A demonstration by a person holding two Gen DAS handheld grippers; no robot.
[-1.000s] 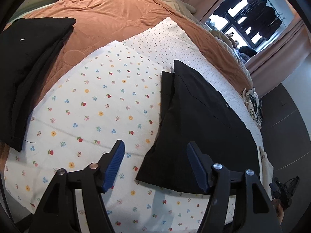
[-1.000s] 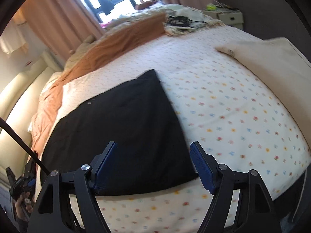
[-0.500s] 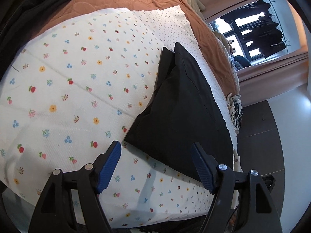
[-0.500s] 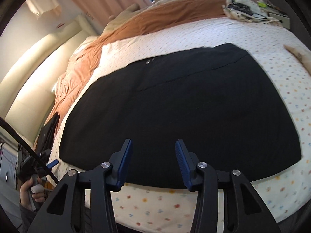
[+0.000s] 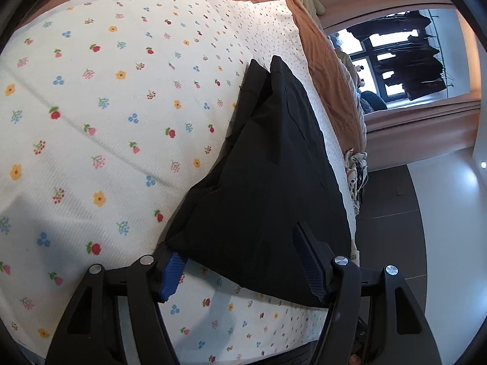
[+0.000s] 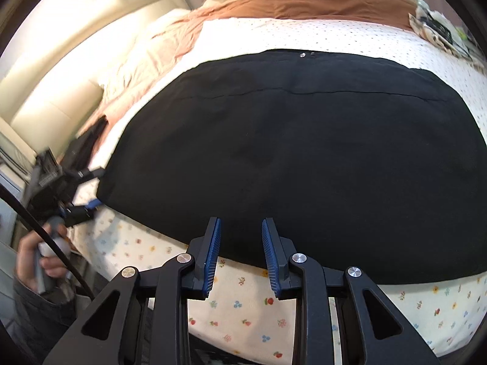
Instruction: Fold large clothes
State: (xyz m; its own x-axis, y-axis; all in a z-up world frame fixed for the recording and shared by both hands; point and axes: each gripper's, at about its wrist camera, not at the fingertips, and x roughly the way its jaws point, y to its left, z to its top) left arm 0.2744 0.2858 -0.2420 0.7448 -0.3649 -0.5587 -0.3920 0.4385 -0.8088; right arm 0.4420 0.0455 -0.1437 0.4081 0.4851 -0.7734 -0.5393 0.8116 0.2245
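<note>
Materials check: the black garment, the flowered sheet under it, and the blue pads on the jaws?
Black garment: looks like matte woven cloth, no sheen, soft creases, a stitched seam.
Flowered sheet: white fabric with fine diagonal ribbing, printed flowers; probably cotton, unsure.
Blue pads: ridged, matte, likely rubber or plastic.

The black garment (image 6: pixel 304 152) ahead of the right gripper's fingers (image 6: pixel 213 252) is matt woven cloth, smooth, with a stitched seam and two small shiny metal snaps at its far edge. Under it the floral sheet (image 5: pixel 91 121) is white cotton-like cloth with a fine ribbed weave. Beyond lies a rust-brown quilt (image 6: pixel 304 0), soft and stitched. The fingers carry ridged blue pads of plastic or rubber on matt black plastic arms with bright metal screws (image 5: pixel 340 260). The floor (image 5: pixel 392 213) right of the left fingers is dark, faintly glossy tile.
</note>
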